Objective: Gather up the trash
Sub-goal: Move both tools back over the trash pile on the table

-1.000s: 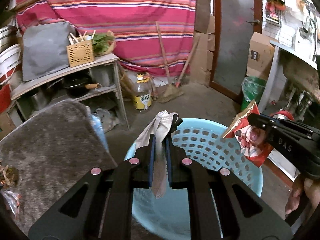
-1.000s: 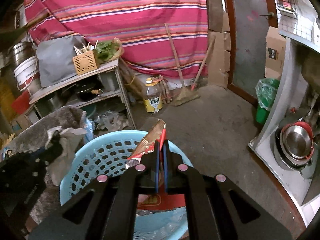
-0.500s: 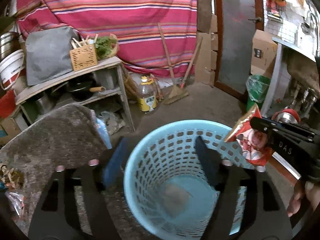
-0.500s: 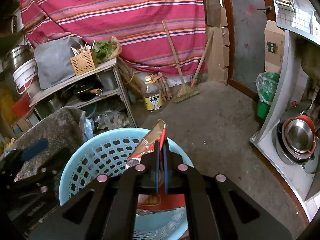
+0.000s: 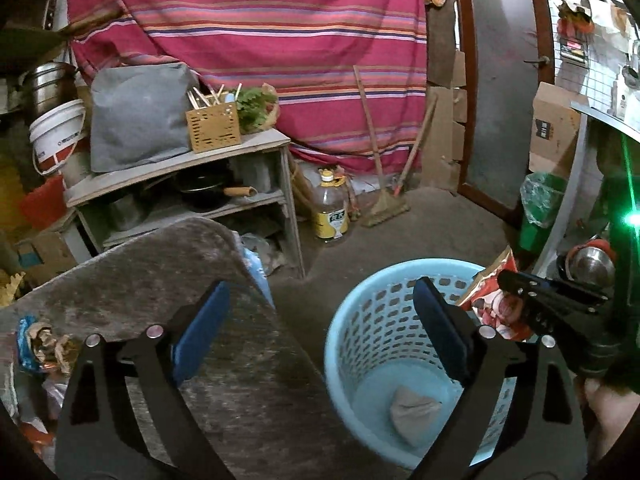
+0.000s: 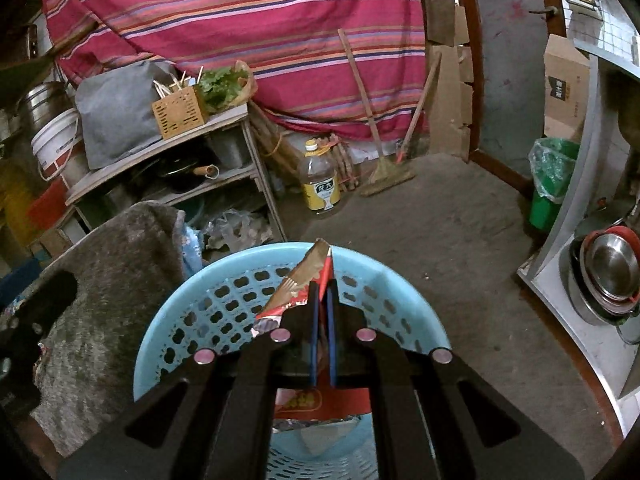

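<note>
Trash is seen in three places: crumpled wrappers (image 5: 38, 346) at the far left on the grey mat (image 5: 168, 280); a grey wad (image 5: 412, 410) on the floor of the pale blue basket (image 5: 360, 320); a red snack wrapper (image 6: 298, 292) over the basket. The left gripper (image 5: 320, 328) is spread wide and still opening, nothing between its blue pads, one finger over the mat, the other over the basket. Behind, a bottle with a yellow label (image 5: 330, 204) is noted, its print unreadable. At right, the right gripper (image 6: 323, 286) is clamped on the red wrapper; yellow characters on the wrapper are too blurred to read.
</note>
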